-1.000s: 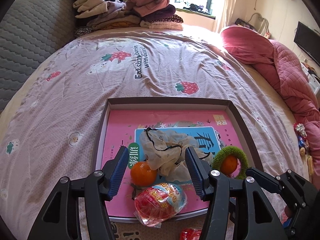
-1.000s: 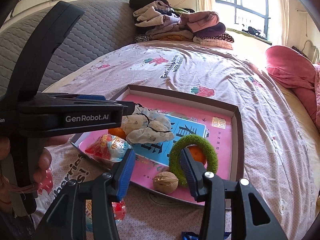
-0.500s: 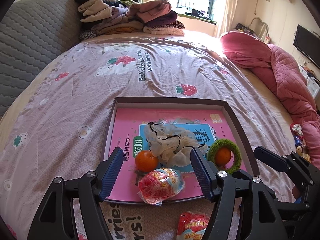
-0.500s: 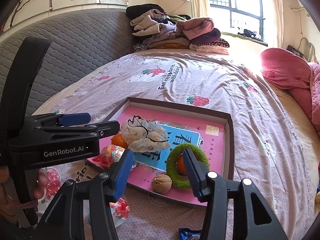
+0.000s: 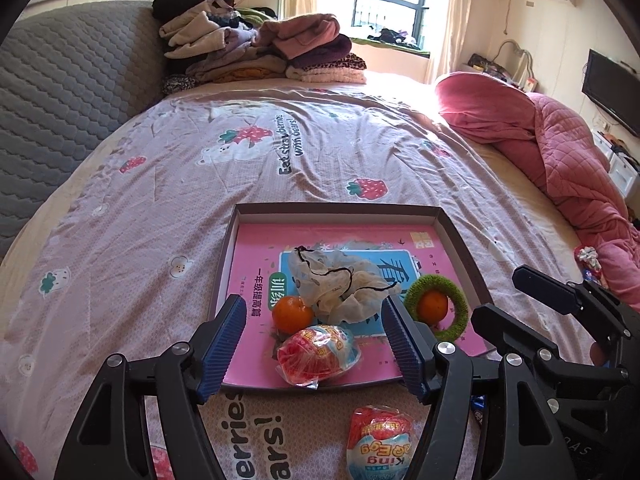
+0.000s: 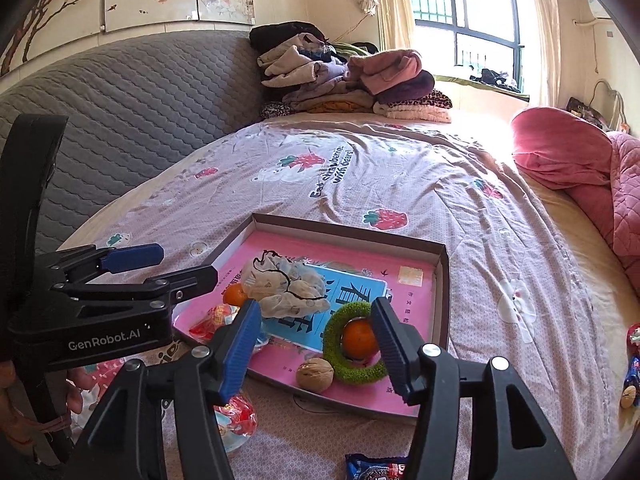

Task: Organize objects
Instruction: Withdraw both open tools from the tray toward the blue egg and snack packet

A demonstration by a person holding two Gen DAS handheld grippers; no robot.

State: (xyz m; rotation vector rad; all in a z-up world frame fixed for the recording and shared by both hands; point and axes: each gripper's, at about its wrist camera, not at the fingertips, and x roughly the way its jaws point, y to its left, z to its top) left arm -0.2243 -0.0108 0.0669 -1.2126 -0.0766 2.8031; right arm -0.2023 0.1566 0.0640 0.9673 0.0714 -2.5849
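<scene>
A shallow brown tray [image 5: 344, 213] lined with a pink book lies on the bed. In it are an orange [image 5: 292, 314], a crumpled cloth pouch [image 5: 340, 284], a green ring [image 5: 456, 320] around a second orange [image 5: 431, 307], a walnut [image 6: 315, 374] and a red wrapped egg [image 5: 318, 354] at the near edge. My left gripper [image 5: 313, 303] hovers open just short of the tray, holding nothing. My right gripper [image 6: 315, 308] hangs before the ring [image 6: 352, 372] with its jaws opening and nothing between them.
Another wrapped egg [image 5: 380, 440] and a blue snack packet [image 6: 372, 468] lie on the sheet in front of the tray. Folded clothes [image 5: 260, 48] are piled at the bed's far end. A pink quilt [image 5: 560, 152] runs along the right, a grey padded headboard [image 5: 60, 80] along the left.
Both grippers have drawn back and up from the tray, and their jaws stand wider. The wrapped egg and the walnut stay lying in the tray.
</scene>
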